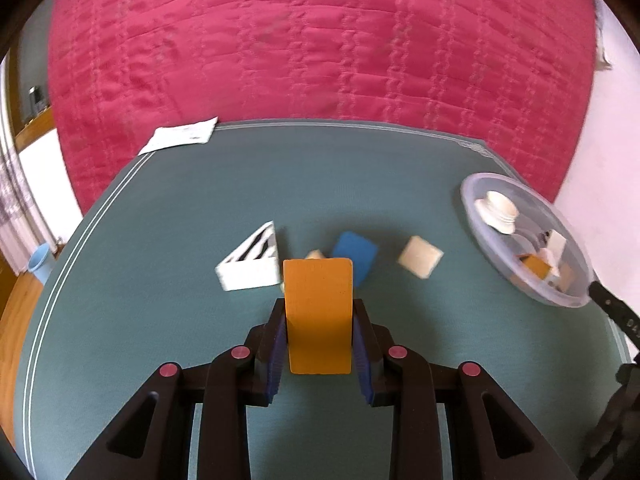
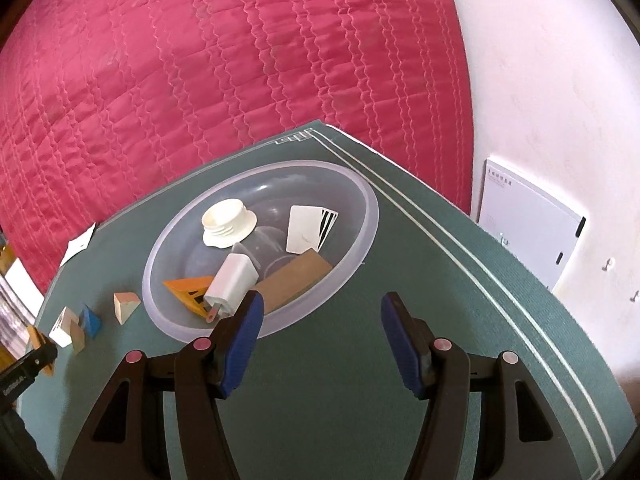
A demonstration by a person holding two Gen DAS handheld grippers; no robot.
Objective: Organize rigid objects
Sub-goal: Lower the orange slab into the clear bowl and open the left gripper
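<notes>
Between the left tongs (image 1: 319, 332), an orange block (image 1: 318, 316) sat clamped upright above the green counter (image 1: 160, 320), apparently lifted for carrying. Beyond it lay a white triangle piece (image 1: 250, 266), a blue block (image 1: 356, 254) and a cream block (image 1: 420, 257), unsorted. Farther right, the clear bowl (image 2: 360, 200) already held a charger (image 2: 232, 280), a cap (image 2: 228, 222) and cards, likely the collecting place. The right tongs (image 2: 322, 340) hung spread, gripping nothing, just beside it.

Both grippers: black angular plastic linkages, pink-red round pivot pins, blue ribbed fingers (image 2: 244, 344).
</notes>
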